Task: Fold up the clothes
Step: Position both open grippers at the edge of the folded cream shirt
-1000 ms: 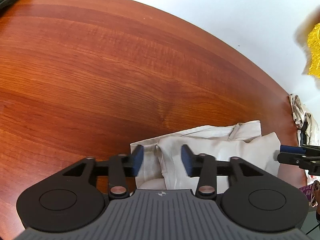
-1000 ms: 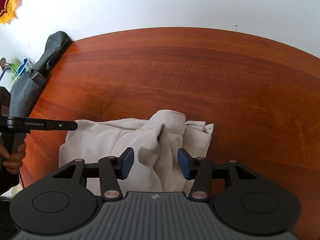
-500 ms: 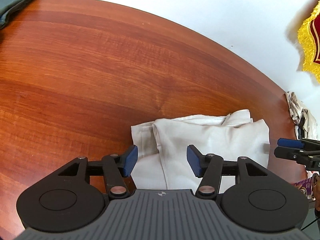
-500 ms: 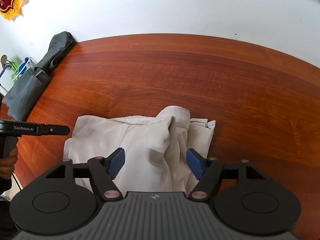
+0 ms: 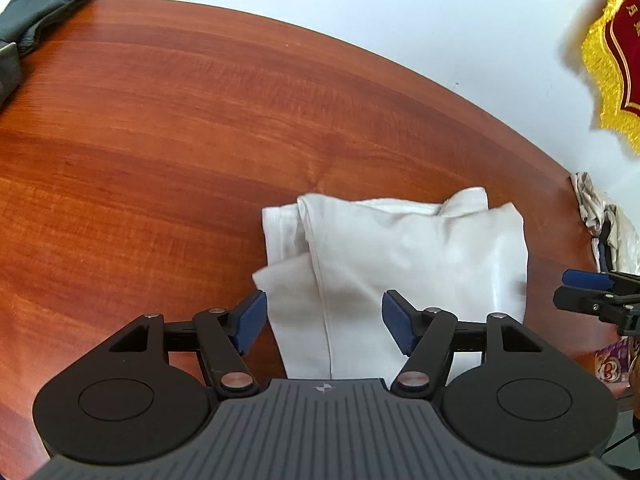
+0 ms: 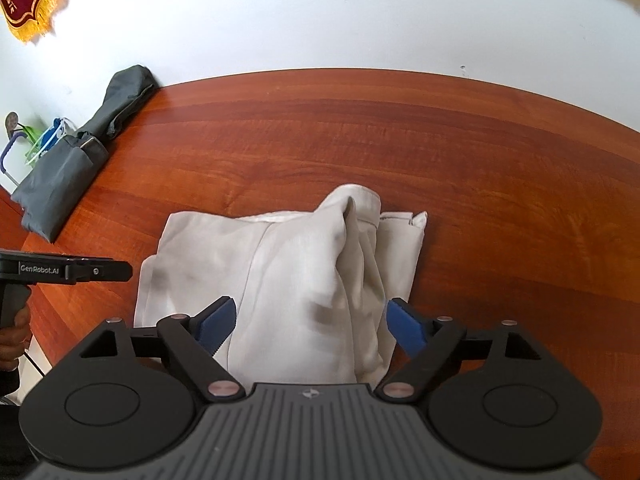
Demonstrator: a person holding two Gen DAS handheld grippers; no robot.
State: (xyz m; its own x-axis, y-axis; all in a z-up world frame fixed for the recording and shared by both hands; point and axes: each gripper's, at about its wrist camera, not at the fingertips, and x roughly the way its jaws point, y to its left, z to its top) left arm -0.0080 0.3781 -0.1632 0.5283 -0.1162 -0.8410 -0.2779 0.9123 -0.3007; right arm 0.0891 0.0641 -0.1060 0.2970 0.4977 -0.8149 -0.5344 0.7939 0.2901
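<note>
On the reddish wooden worktop (image 5: 168, 128), near the edge closest to you, the cream garment (image 5: 400, 256) lies folded into a compact bundle, with a bunched collar or cuff raised at its far side. Your left claw (image 5: 323, 316) hovers over the garment's left part; its jaws have just been opening and now stand apart, with cloth below the gap but neither blue pad pressing on it. Your right claw (image 6: 310, 320) hovers over the garment's right part; its jaws have likewise just been opening and stand wide, gripping nothing. In the right wrist view, your left hand (image 6: 14, 332) holds the left tool's handle at the worktop's left edge. A grey folded cloth (image 6: 76, 152) lies at the far left corner, well apart from the garment.
</note>
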